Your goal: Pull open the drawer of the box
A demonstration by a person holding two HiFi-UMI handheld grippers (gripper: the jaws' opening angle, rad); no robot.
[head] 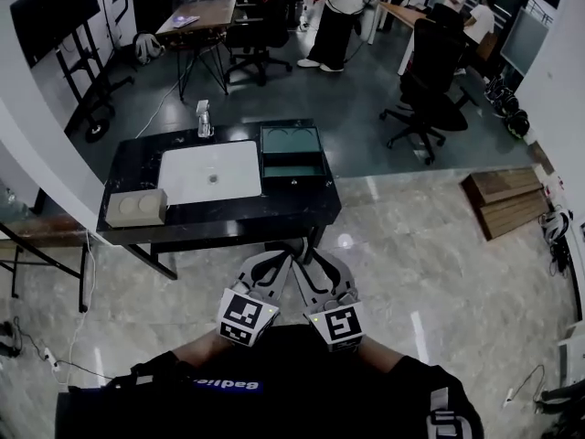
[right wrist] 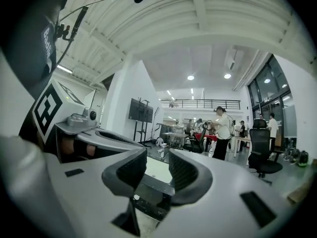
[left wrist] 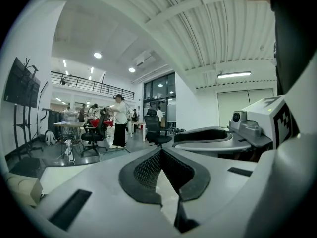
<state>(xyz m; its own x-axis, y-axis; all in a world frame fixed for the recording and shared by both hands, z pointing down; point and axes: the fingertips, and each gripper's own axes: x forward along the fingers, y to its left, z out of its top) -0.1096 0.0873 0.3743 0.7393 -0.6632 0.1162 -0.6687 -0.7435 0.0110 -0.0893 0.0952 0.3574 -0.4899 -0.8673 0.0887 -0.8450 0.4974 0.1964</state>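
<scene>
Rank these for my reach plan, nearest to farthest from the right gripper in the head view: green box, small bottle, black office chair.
1. Green box, table's right end, ahead of right gripper.
2. Small bottle, table's far edge, left.
3. Black office chair, beyond table, right.

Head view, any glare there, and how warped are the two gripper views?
Head view: bright glare spots on the glossy floor, and the table looks dim. Left gripper view: heavy fisheye, black corners, ceiling bent. Right gripper view: same warp, with bright lamps.
</scene>
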